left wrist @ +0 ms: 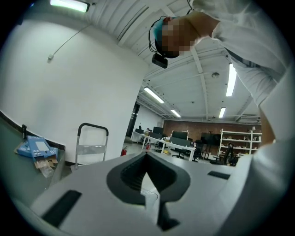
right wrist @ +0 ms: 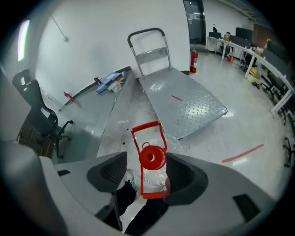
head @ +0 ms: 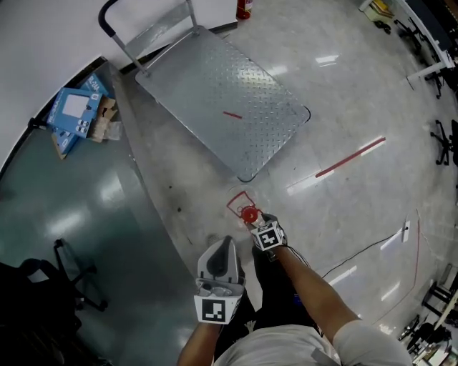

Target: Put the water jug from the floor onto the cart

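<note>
The clear water jug (head: 247,212) with a red cap and a red carrying frame stands on the floor just in front of the cart's near corner. My right gripper (head: 259,225) points steeply down over it. In the right gripper view the red cap (right wrist: 152,157) sits between the open jaws, close to the right pad (right wrist: 177,173) and well apart from the left one. The cart's bare checker-plate deck (head: 222,107) lies beyond, its handle (head: 107,14) at the far end. My left gripper (head: 227,243) hovers beside the right one, pointing about level, jaws together and empty.
Blue cardboard boxes (head: 75,114) lie by the wall left of the cart. A black office chair (head: 71,275) stands at the lower left. A fire extinguisher (head: 243,8) is behind the cart. Red tape (head: 351,157) and a thin cable (head: 365,250) cross the floor on the right.
</note>
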`<action>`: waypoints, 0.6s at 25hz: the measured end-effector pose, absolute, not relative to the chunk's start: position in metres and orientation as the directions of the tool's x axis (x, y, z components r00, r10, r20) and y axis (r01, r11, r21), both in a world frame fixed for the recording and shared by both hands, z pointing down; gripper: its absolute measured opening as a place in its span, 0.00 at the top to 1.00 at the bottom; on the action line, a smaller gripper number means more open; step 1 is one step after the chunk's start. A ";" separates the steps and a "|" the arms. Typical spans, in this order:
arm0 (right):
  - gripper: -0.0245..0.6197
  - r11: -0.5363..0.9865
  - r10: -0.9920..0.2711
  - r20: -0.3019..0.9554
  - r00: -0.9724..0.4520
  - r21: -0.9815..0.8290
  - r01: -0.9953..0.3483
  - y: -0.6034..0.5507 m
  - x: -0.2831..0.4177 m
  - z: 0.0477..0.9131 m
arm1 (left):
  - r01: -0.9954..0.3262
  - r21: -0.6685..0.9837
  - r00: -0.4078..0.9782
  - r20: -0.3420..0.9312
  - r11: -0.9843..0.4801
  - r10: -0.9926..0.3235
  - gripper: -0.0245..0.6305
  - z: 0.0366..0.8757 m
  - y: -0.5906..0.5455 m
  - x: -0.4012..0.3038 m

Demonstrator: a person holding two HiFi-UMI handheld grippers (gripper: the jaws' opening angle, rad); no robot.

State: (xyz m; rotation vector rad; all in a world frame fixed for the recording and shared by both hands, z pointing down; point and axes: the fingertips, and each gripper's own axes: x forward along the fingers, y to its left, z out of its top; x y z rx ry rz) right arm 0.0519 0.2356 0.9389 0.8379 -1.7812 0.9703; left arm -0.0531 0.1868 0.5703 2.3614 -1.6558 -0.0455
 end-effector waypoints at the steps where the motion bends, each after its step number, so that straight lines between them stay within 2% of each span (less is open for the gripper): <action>1: 0.56 0.461 -0.124 0.931 -0.344 -0.253 -0.850 0.235 0.052 0.948 | -0.920 0.228 0.351 0.122 -0.318 -0.928 0.96 0.574 0.186 -0.055; 6: 0.52 0.504 -0.096 0.952 -0.290 -0.205 -0.839 0.235 0.052 0.980 | -0.921 0.243 0.346 0.148 -0.305 -0.927 0.96 0.593 0.188 -0.061; 15: 0.52 0.496 -0.085 0.962 -0.260 -0.186 -0.848 0.229 0.042 1.015 | -0.932 0.249 0.313 0.181 -0.264 -0.932 0.96 0.613 0.192 -0.082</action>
